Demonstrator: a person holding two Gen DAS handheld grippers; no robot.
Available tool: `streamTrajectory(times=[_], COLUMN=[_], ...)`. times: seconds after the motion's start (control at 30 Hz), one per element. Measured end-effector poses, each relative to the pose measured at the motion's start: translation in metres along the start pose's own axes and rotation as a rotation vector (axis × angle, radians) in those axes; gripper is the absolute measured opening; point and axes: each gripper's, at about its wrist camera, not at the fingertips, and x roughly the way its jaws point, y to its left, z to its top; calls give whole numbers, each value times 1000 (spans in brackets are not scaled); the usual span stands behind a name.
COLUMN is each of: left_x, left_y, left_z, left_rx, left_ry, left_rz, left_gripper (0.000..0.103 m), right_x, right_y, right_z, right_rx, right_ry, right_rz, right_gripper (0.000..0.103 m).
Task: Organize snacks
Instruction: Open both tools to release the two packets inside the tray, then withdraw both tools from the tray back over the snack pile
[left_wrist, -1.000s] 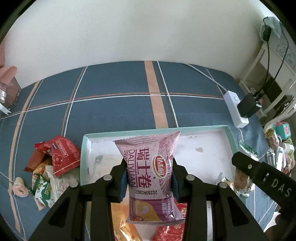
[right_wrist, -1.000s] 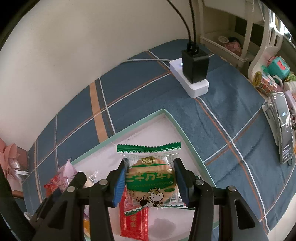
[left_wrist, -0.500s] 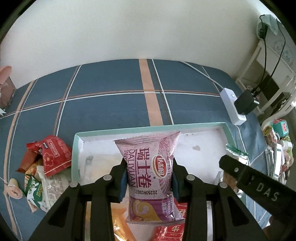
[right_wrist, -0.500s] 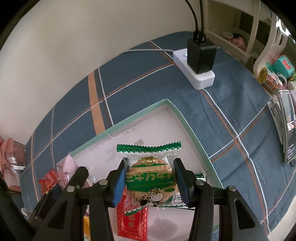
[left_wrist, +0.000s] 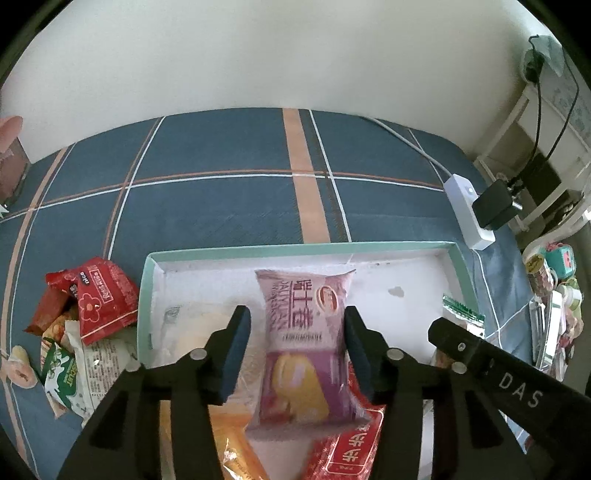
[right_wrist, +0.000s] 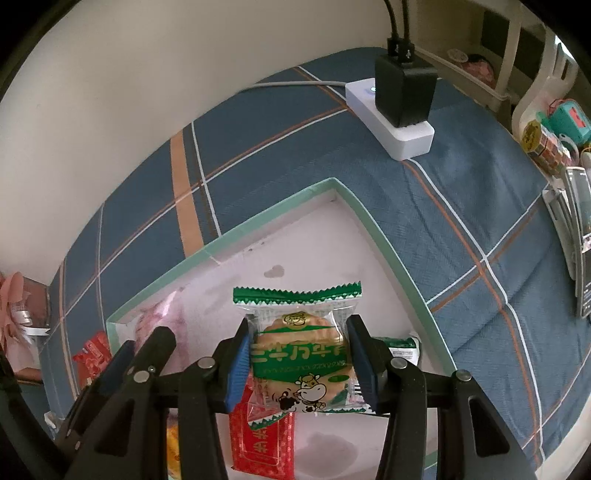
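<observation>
A white tray with a mint-green rim lies on the blue plaid cloth. My left gripper hangs over it and its jaws are opening. The purple Swiss-roll pack sits blurred and tilted between the pads, with a clear gap at the left pad. In the right wrist view my right gripper is shut on a green-and-clear cookie pack above the tray's right corner. My left gripper shows at lower left there. One right finger reaches into the left wrist view.
A red pack and an orange pack lie in the tray. Several loose snacks are piled left of it. A white power strip with a black charger lies behind on the right. Small clutter and a phone line the right edge.
The left jaws have spread and the purple pack has slipped lower and tilted between them. The right gripper, still holding the cookie pack, has sunk a little toward the tray.
</observation>
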Motion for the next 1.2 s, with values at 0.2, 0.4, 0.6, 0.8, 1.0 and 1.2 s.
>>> streamTrajectory(times=[0.2, 0.4, 0.6, 0.8, 1.0, 1.2], left_x=[-7, -14, -24, -37, -43, -39], left_y=[2, 3, 4, 6, 24, 44], left_z=[3, 5, 8, 11, 14, 15], left_rx=[-18, -29, -41, -41, -101, -152], left_ry=[9, 4, 4, 6, -13, -24], left_rz=[-8, -9, -19, -1, 65, 175], left_gripper=[55, 56, 56, 56, 77, 100], right_x=[1, -7, -16, -33, -34, -22], right_y=[0, -3, -1, 1, 0, 9], right_z=[1, 3, 4, 6, 7, 2], right_rx=[-2, 8, -1, -20, -24, -57], right_ry=[6, -7, -17, -49, -54, -20], right_rz=[6, 24, 33, 37, 40, 40], right_gripper=[52, 60, 63, 64, 85, 103])
